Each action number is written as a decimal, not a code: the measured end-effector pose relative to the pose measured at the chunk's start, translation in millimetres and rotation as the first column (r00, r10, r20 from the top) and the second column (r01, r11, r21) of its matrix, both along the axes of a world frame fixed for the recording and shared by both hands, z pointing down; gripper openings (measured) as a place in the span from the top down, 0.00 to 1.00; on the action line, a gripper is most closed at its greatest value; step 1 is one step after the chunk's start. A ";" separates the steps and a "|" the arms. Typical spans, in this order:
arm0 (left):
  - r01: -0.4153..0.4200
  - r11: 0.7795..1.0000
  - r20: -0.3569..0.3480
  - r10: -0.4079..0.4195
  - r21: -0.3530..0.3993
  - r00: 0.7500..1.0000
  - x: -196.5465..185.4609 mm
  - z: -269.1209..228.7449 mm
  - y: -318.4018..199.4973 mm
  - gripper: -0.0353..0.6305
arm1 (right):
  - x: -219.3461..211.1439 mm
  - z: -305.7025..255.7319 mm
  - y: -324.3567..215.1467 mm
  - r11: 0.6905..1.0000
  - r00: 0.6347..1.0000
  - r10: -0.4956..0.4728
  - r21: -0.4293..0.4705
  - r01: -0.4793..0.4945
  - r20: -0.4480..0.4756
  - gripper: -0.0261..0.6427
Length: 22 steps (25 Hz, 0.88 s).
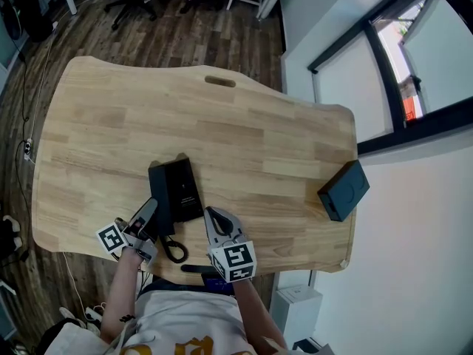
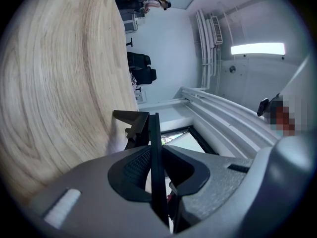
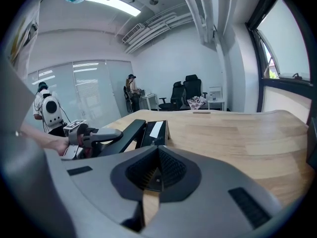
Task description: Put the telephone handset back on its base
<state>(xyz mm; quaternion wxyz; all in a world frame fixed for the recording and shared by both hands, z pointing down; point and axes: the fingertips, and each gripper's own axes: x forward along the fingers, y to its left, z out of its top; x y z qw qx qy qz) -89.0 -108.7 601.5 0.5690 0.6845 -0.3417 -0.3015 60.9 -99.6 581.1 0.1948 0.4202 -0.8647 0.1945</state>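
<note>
The black telephone base point(image 1: 183, 188) lies flat near the table's front edge, a white label on its top point(image 3: 154, 129). The black handset point(image 1: 158, 198) runs along the base's left side, one end lifted off the table. My left gripper point(image 1: 150, 214) is shut on it. In the left gripper view the handset point(image 2: 154, 148) shows edge-on as a thin black strip pinched between the pads point(image 2: 137, 166). A black coiled cord point(image 1: 175, 250) trails toward the table edge. My right gripper point(image 1: 216, 219) hovers just right of the base, its jaws together and empty point(image 3: 157, 157).
A dark box point(image 1: 344, 189) sits at the table's point(image 1: 244, 132) right edge. A slot point(image 1: 219, 81) is cut in the far side. Office chairs point(image 3: 184, 92) and people stand beyond the table. A white wall and a window are on the right.
</note>
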 end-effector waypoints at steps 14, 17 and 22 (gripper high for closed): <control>-0.023 0.999 0.047 0.024 -0.023 0.999 9.9 12.8 -3.8 0.84 | 4.6 1.6 -8.5 1.000 1.000 -0.004 0.003 0.004 -0.007 0.95; -0.046 0.999 0.087 0.048 -0.018 0.995 11.3 14.0 -4.6 0.84 | 4.2 3.7 -10.1 1.000 1.000 -0.007 -0.002 0.007 -0.009 0.95; -0.060 0.998 0.102 0.062 -0.022 0.993 12.3 15.0 -6.0 0.84 | -1.0 7.0 -11.9 1.000 1.000 -0.017 -0.013 0.017 -0.007 0.95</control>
